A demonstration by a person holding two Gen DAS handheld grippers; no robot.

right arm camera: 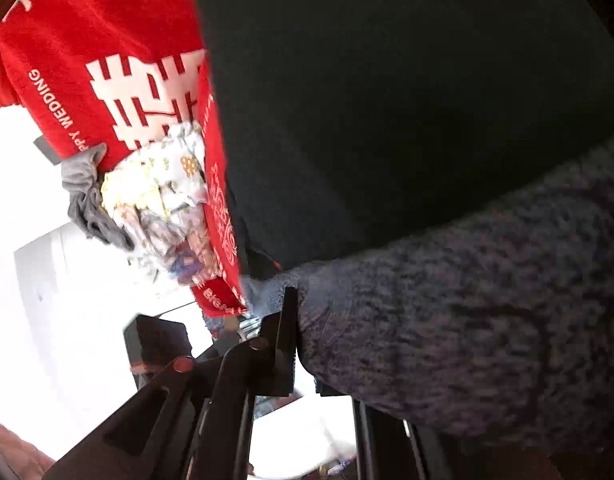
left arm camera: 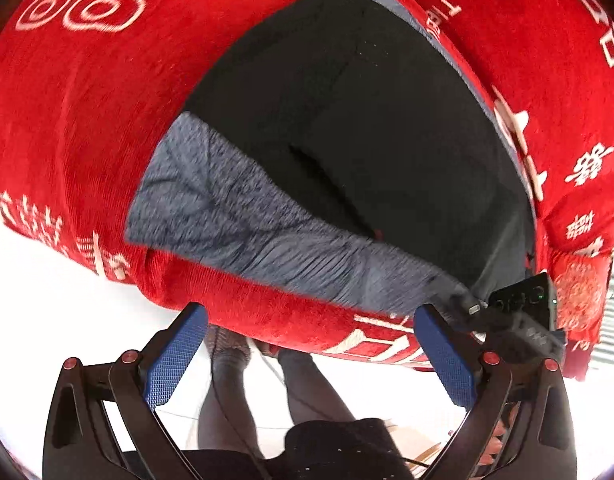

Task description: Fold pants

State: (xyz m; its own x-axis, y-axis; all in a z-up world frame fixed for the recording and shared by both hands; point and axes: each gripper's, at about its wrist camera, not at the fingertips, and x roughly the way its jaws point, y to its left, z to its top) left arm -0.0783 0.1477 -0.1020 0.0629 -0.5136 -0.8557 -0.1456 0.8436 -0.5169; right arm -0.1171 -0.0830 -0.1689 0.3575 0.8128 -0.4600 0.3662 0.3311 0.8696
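Pants lying flat on red blanket, grey waistband along near edge, legs running away. Right gripper clamping waistband corner — already at cloth. Left gripper gaping, empty, hovering just short of waistband — farther hand.

Red cloth-covered surface (white characters) above bright white floor

Black pants with a grey fleece lining turned out along their lower edge fill the middle of the frame, lying on a red cloth printed with white characters. At the bottom the left tongs stand wide apart, blue pads facing, with nothing between them. At lower right the right tongs pinch the lining's corner.
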